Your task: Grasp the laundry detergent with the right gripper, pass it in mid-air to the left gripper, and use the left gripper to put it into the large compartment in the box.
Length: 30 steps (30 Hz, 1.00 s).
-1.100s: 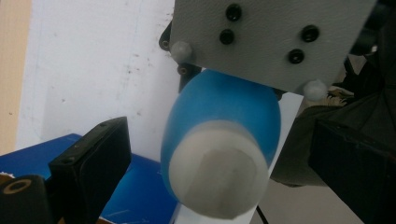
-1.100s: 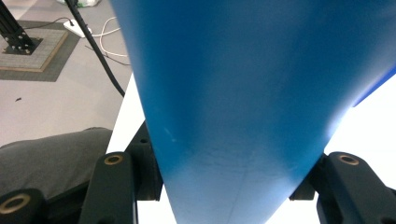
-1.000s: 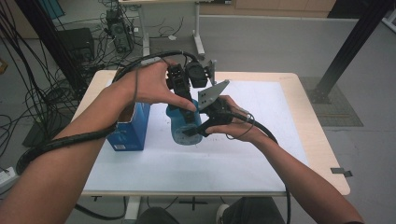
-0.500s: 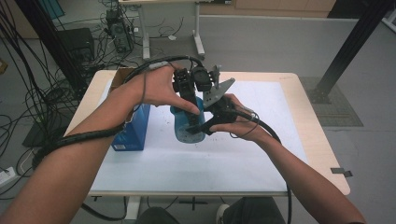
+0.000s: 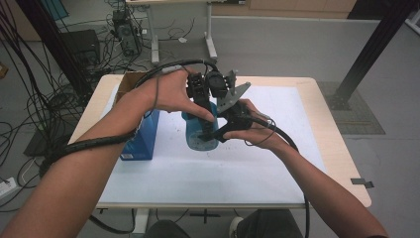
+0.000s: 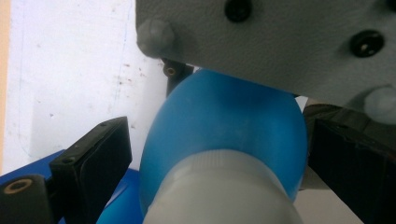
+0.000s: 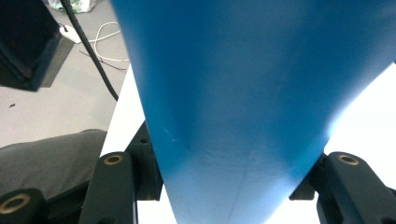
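From above, the blue bottle [image 5: 200,131] stands mid-table beside the blue box [image 5: 141,139]. The left gripper [image 6: 210,154] straddles the white cap [image 6: 224,186], jaws apart. The right gripper [image 7: 224,186] clamps the bottle's body; hold firmly while the cap is turned.

Grey floor [image 5: 297,44] across the top and right of the frame, evenly lit, no hard shadows. Light wood counter [image 5: 333,144] at centre, a white sheet [image 5: 208,173] covering most of its top. Upper left: loose black cables [image 5: 29,99] tangled on the floor beside dark equipment boxes [image 5: 81,44]. Top centre: white metal legs of a second desk [image 5: 210,34], more wiring under it. Upper right: a black slanted post [image 5: 369,49] on a dark floor plate [image 5: 346,101]. Grey mat [image 5: 359,116] beside it.
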Tool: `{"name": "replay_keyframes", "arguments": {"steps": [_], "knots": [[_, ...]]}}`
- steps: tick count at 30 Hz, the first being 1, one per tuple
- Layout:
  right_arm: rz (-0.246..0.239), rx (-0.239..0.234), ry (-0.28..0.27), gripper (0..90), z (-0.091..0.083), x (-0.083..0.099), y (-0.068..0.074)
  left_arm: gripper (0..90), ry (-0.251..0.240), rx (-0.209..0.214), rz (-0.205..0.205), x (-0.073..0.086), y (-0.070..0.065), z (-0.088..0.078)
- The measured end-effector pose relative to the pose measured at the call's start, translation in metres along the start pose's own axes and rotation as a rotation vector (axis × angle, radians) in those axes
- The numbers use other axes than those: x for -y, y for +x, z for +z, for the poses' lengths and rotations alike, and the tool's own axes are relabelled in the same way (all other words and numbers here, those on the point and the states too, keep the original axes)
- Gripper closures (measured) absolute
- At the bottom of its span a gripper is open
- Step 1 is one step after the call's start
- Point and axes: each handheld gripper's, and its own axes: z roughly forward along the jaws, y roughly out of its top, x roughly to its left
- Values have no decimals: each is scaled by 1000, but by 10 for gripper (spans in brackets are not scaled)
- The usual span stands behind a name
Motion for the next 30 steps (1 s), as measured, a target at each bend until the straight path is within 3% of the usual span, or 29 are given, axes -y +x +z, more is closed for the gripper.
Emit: {"name": "replay_keyframes", "arguments": {"steps": [30], "knots": [[-1,10,5,436,-2,2,1,72,0,-2,12,-3,-3,-1]]}}
